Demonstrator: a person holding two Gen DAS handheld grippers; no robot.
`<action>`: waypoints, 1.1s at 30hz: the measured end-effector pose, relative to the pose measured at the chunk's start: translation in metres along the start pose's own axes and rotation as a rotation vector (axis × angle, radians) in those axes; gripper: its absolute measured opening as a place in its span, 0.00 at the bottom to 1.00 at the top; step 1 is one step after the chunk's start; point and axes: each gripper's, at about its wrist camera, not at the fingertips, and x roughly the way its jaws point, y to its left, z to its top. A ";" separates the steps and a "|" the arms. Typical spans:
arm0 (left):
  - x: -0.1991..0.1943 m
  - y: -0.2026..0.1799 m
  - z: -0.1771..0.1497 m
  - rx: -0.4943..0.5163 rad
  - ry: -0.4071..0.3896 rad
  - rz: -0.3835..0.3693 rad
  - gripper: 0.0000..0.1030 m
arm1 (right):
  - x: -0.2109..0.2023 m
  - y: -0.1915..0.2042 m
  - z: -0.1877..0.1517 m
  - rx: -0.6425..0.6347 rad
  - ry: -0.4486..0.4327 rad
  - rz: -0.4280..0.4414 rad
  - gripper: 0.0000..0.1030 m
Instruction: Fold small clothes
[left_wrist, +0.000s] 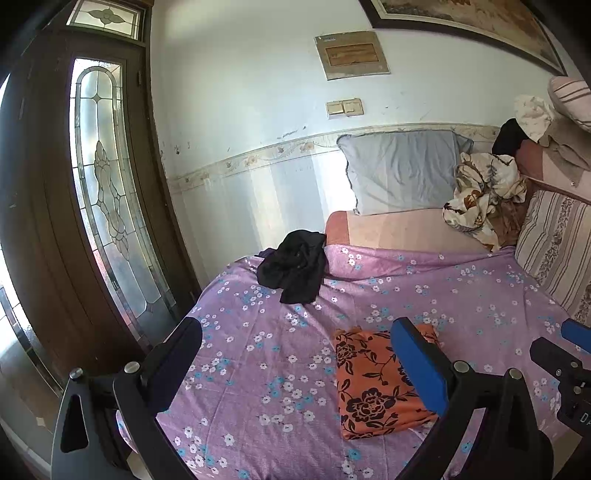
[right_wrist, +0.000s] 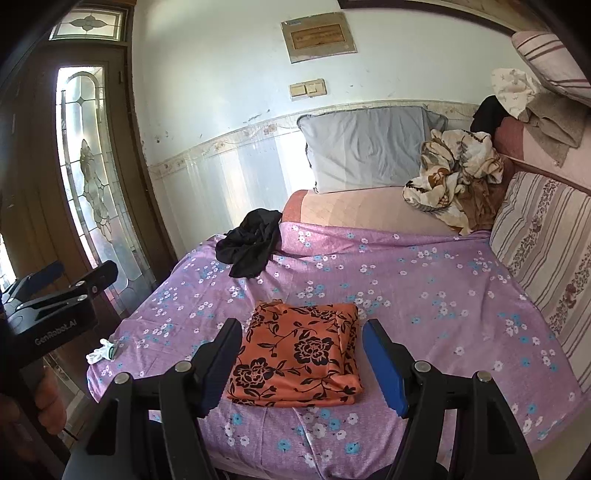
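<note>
A folded orange cloth with black flowers (right_wrist: 299, 358) lies flat on the purple flowered bedsheet (right_wrist: 424, 295) near the front edge; it also shows in the left wrist view (left_wrist: 373, 387). A crumpled black garment (left_wrist: 295, 266) lies at the far left of the sheet, also in the right wrist view (right_wrist: 251, 247). My left gripper (left_wrist: 295, 369) is open and empty, above the sheet left of the orange cloth. My right gripper (right_wrist: 299, 369) is open and empty, its fingers on either side of the orange cloth, above it. A small white sock (right_wrist: 103, 350) lies at the sheet's left edge.
A grey pillow (right_wrist: 369, 147) leans on the wall. A crumpled cream floral cloth (right_wrist: 454, 177) lies at the back right beside a striped cushion (right_wrist: 546, 236). A wooden door with leaded glass (left_wrist: 103, 184) stands left of the bed.
</note>
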 end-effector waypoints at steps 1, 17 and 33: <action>0.000 0.000 0.000 0.000 -0.001 -0.001 0.99 | 0.000 0.002 0.000 -0.003 0.001 0.004 0.70; -0.005 0.007 0.003 -0.023 -0.031 -0.056 0.99 | 0.012 0.014 -0.002 -0.036 0.037 0.015 0.70; 0.006 0.009 0.004 -0.038 -0.021 -0.096 0.99 | 0.022 0.013 -0.001 -0.033 0.053 -0.003 0.70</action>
